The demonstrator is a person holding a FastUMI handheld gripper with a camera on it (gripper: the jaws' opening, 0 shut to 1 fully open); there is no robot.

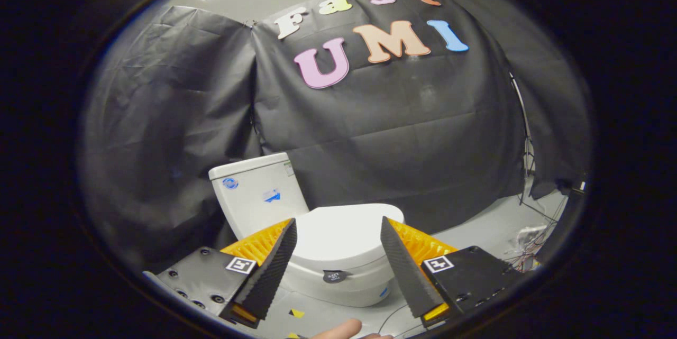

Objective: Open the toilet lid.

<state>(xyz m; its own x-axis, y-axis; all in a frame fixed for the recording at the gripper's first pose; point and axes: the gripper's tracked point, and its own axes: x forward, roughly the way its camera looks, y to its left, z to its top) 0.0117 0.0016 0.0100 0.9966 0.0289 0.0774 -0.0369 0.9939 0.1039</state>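
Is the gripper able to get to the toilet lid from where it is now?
Probably yes. The gripper is open, its fingers wide apart and aimed at the closed toilet lid, which lies beyond them. Nothing stands between the fingers and the lid, so the way looks free.

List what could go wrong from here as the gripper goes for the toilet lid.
1. The gripper is open and apart from the closed lid; the smooth rounded rim may slip from its fingers.
2. The tank stands close behind; a lid swung up hard could strike it.
3. Loose cables on the floor could snag.
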